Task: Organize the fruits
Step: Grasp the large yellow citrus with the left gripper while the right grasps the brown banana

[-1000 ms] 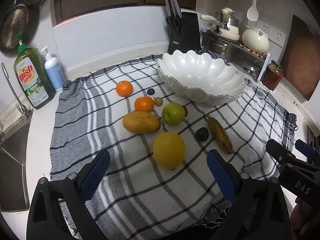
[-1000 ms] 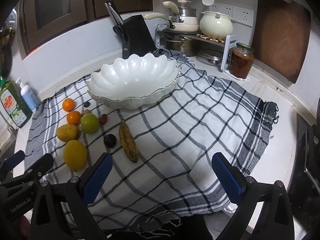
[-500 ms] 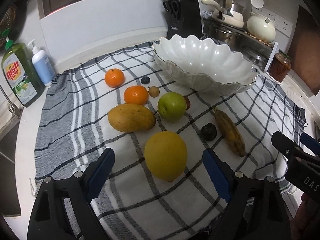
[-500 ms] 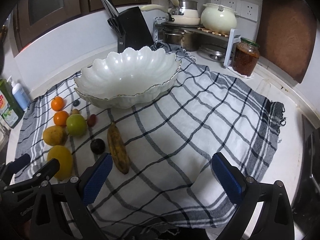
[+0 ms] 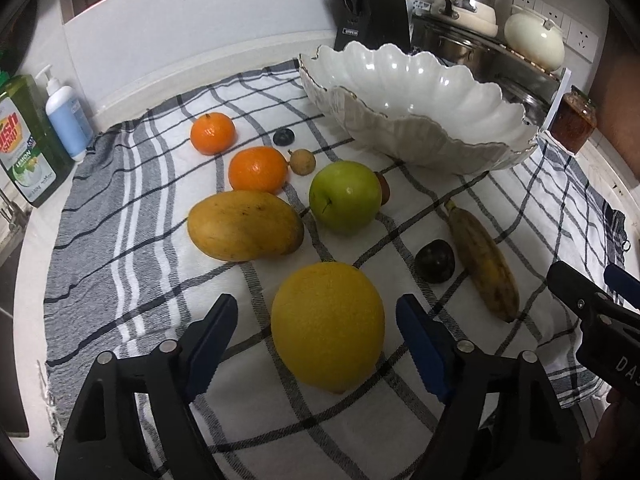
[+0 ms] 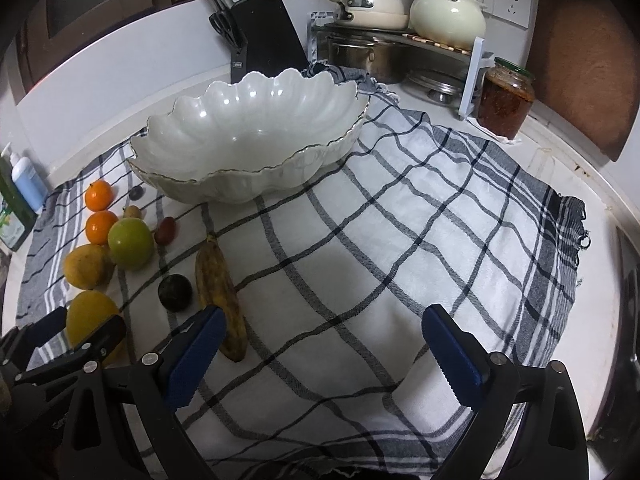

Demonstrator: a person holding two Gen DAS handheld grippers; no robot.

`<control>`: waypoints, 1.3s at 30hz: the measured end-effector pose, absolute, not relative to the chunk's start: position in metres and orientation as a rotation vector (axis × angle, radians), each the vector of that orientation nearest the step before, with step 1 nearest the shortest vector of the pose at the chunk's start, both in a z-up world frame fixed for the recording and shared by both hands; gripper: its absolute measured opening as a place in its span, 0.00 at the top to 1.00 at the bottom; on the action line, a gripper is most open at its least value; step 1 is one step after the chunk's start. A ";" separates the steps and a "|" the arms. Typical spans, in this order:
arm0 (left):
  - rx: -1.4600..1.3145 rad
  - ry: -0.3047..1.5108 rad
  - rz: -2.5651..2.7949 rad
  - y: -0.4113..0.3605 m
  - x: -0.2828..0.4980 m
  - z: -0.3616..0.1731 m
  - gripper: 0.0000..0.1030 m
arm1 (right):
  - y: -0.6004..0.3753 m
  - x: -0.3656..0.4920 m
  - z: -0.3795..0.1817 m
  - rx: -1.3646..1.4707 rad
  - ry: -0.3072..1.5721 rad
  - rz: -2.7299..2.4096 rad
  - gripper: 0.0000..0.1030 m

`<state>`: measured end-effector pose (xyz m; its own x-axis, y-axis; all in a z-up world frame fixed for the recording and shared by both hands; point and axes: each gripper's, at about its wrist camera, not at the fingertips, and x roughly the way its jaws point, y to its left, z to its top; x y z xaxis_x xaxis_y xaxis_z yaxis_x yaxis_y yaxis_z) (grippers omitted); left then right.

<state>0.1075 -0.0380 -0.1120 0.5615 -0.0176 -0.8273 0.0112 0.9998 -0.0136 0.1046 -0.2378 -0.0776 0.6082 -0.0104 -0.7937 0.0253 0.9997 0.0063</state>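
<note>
Left wrist view shows the left hand-held gripper (image 5: 316,344) with its jaws spread wide — the big yellow citrus (image 5: 328,330) lies between the two blue pads, but they do not touch it. This citrus rests on the checked cloth (image 5: 132,216) that covers the worktop (image 6: 560,160). Behind it lies the mango (image 5: 245,225), and just beside the mango stands the green apple (image 5: 345,196). A small reddish fruit (image 6: 165,230) sits against the far side of the apple. Further back are two oranges (image 5: 258,169) (image 5: 212,133), a small tan fruit (image 5: 302,161) and a small dark berry (image 5: 283,136). To the right of the citrus lies a dark round fruit (image 5: 435,261), and just beside it the brown-spotted banana (image 5: 482,264). The white scalloped bowl (image 5: 420,92) stands at the back of the cloth and holds no fruit.

Right wrist view shows the right hand-held gripper (image 6: 324,344), also open and holding nothing — its left pad is near the end of the banana, and only cloth is between the pads. At the edges stand a dish soap bottle (image 5: 24,140), a pump bottle (image 5: 66,120), a knife block (image 6: 266,46) and a jar (image 6: 505,102).
</note>
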 end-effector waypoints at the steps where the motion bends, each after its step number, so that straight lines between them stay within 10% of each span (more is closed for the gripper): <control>1: -0.008 0.977 -0.018 -0.038 0.109 -0.113 0.24 | -0.238 0.105 -0.078 0.015 0.921 -0.019 0.03; 17: -0.036 0.963 -0.067 -0.036 0.109 -0.119 0.47 | -0.227 0.103 -0.077 -0.026 0.906 -0.003 0.06; 39: -0.055 0.923 -0.037 -0.008 0.093 -0.098 0.48 | -0.185 0.124 -0.093 -0.066 0.944 0.193 0.55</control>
<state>0.0927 -0.0081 -0.0978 0.6032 -0.0556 -0.7957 0.0087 0.9980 -0.0631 0.1243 -0.1849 -0.0931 0.5707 0.1355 -0.8099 -0.1928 0.9808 0.0282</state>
